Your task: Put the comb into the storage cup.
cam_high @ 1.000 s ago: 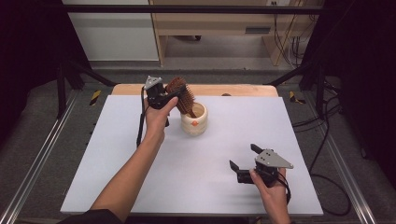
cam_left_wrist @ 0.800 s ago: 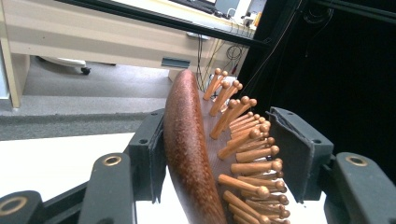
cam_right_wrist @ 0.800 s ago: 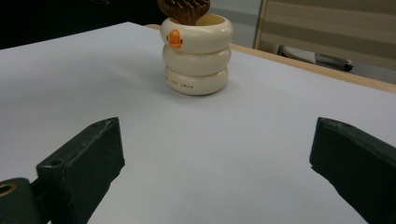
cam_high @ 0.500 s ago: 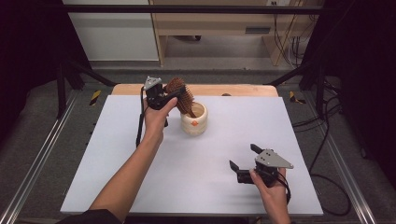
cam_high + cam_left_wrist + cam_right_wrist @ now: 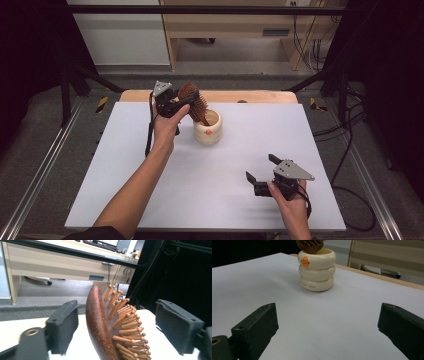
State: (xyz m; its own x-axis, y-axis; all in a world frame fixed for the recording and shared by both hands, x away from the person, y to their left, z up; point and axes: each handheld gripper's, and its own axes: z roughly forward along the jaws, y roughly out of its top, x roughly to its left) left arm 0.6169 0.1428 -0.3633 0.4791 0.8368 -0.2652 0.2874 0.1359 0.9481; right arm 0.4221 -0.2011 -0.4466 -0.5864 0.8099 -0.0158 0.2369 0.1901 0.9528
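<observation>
standing handle-down in the cream ringed cup (image 5: 208,129), the wooden hairbrush (image 5: 194,102) leaned toward the table's far-left, its head well above the rim.

left gripper (image 5: 176,103): jaws had just been opening; in the left gripper view the brush head (image 5: 105,325) sat between the two pads with a gap on each side, so released, not clamped. hand raised above the white table (image 5: 125,165), forearm stretched forward from the near edge, gripper level and pointing right at the brush head.

right gripper (image 5: 260,170): jaws spread wide, nothing between them; held low near the table's near-right part, aimed at the cup (image 5: 317,270), well apart from it.

risks, as judged: brush top-heavy and tilted, so it could tip the light cup or slide round the rim once unsupported; a pad catching the wooden pins (image 5: 127,322) on withdrawal could drag the brush out or pull the cup over; right gripper too far off to steady either.
</observation>
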